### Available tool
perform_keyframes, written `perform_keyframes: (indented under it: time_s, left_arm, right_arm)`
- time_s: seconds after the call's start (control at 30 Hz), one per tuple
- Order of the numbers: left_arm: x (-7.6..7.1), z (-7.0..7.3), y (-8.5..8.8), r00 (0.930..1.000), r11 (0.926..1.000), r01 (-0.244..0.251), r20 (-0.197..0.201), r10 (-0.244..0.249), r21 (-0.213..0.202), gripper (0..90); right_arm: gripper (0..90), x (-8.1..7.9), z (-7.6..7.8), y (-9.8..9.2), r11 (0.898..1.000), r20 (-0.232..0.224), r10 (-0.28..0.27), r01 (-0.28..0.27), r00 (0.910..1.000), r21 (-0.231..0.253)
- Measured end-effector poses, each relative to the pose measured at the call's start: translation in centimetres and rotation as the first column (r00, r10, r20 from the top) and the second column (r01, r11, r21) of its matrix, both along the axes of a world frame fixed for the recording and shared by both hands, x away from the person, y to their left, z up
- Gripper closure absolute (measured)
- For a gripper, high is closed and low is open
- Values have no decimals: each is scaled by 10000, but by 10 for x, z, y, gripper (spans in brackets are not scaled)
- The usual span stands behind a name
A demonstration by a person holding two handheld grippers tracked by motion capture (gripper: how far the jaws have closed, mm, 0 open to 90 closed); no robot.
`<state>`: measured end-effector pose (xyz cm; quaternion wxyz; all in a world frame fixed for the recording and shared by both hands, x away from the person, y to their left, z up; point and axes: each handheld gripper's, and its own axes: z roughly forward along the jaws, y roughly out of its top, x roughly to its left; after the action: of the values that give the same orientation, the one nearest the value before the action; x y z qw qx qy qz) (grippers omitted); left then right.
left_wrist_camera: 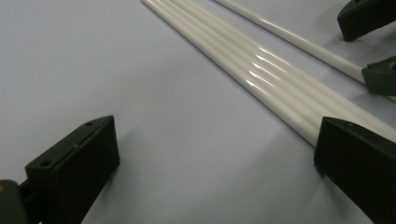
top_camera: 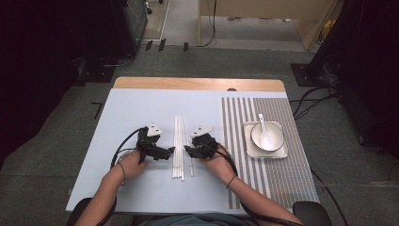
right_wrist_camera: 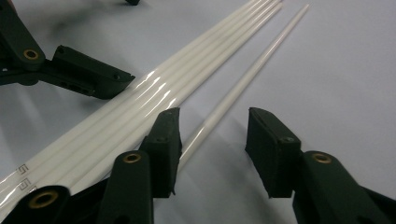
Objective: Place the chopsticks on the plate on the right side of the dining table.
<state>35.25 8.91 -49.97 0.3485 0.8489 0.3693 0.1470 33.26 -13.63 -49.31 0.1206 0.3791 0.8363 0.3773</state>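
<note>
The right tongs (right_wrist_camera: 212, 140) stood half open astride the lone white chopstick (right_wrist_camera: 243, 79) lying on the table (top_camera: 141, 108) beside the bundled chopsticks (right_wrist_camera: 140, 112), not yet gripping it, while the left tongs (left_wrist_camera: 215, 158) gaped wide and empty, so lifting remained.

Pale blue bench (top_camera: 141, 108) with a wood strip along the far edge (top_camera: 197, 84), sitting on grey carpet (top_camera: 235, 61). A striped and dotted mat (top_camera: 277, 174) covers its right side. Dark equipment (top_camera: 47, 47) on both sides, cables (top_camera: 315, 101) trailing on the floor, and a light wooden unit (top_camera: 263, 9) at the back.
</note>
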Motion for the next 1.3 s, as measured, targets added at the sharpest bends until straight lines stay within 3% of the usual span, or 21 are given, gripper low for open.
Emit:
perform_keyframes:
  time_s: [0.33,0.53,0.83,1.3]
  left_arm:
    - [0,0,0,10000,10000,-8,-3,8,-4,0]
    - [0,0,0,10000,10000,-8,-4,8,-5,0]
    - [0,0,0,10000,10000,-12,-5,12,-9,0]
    - [0,0,0,10000,10000,-15,-3,15,-11,0]
  right_arm:
    - [731,3,2,-7,9998,-250,-184,183,9995,-39]
    - [784,5,3,-10,9992,-508,-383,387,9980,63]
    - [806,8,4,-16,9978,-825,-614,632,9947,189]
    - [817,14,6,-27,9958,-965,-888,906,9914,140]
